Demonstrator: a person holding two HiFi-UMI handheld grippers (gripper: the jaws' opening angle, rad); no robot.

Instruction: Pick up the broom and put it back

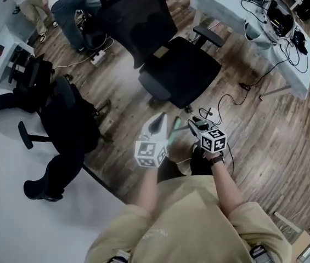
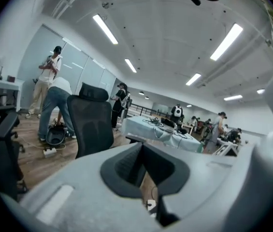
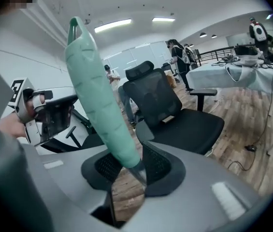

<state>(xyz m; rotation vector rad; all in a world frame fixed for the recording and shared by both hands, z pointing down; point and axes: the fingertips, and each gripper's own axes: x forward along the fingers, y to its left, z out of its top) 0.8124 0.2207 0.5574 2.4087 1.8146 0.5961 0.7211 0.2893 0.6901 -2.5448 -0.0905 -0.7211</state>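
A pale green broom handle (image 3: 97, 91) with a hanging loop at its end rises up and to the left out of my right gripper (image 3: 129, 166), which is shut on its lower part. In the head view the handle (image 1: 173, 130) shows only as a short green strip beside my right gripper (image 1: 190, 126); the broom's head is hidden. My left gripper (image 2: 141, 161) has its jaws closed together with nothing between them. It hangs just left of the right one in the head view (image 1: 160, 124), and both are low in front of my body, over the wooden floor.
A black office chair (image 1: 179, 64) stands just ahead of the grippers, and a second black chair (image 1: 61, 119) stands to the left. A cloth-covered table (image 1: 253, 21) with cables and devices stands at the back right. People stand at the back left by a power strip (image 1: 97, 58). Cables trail on the floor (image 1: 229, 100).
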